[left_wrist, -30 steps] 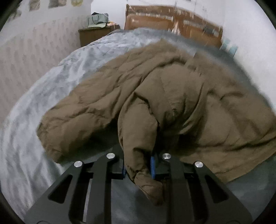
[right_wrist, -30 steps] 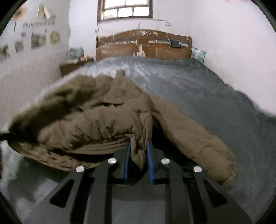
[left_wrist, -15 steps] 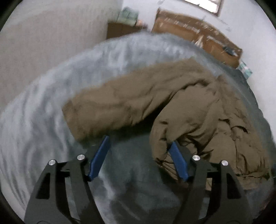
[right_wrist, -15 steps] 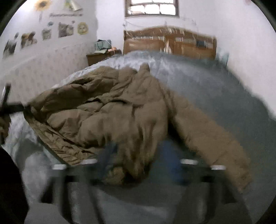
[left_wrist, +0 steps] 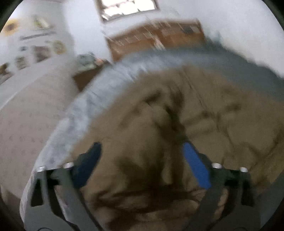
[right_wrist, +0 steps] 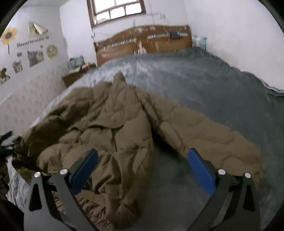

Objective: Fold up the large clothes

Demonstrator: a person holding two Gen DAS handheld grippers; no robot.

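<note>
A wide bed covered in a grey plush blanket (right_wrist: 204, 92) fills most of both views, with a carved brown wooden headboard (right_wrist: 143, 44) at its far end under a wood-framed window (right_wrist: 118, 10). A large brown quilted puffer jacket (right_wrist: 113, 128) lies rumpled on the blanket, toward the bed's left edge. One sleeve (right_wrist: 209, 135) stretches out to the right across the blanket; the hem bunches up at the near edge. A low brown wooden nightstand (right_wrist: 76, 75) stands left of the headboard, against the wall bearing a sunflower sticker (right_wrist: 8, 36) and small pictures.

The right tongs (right_wrist: 142, 170) stand spread wide apart above the jacket's near hem and the bare blanket, gripping nothing. The left tongs (left_wrist: 142, 165) also stand spread wide, close over the jacket's bulk (left_wrist: 168, 133); that view is motion-blurred, and whether the blue pads (left_wrist: 195, 167) touch the fabric cannot be told.
</note>
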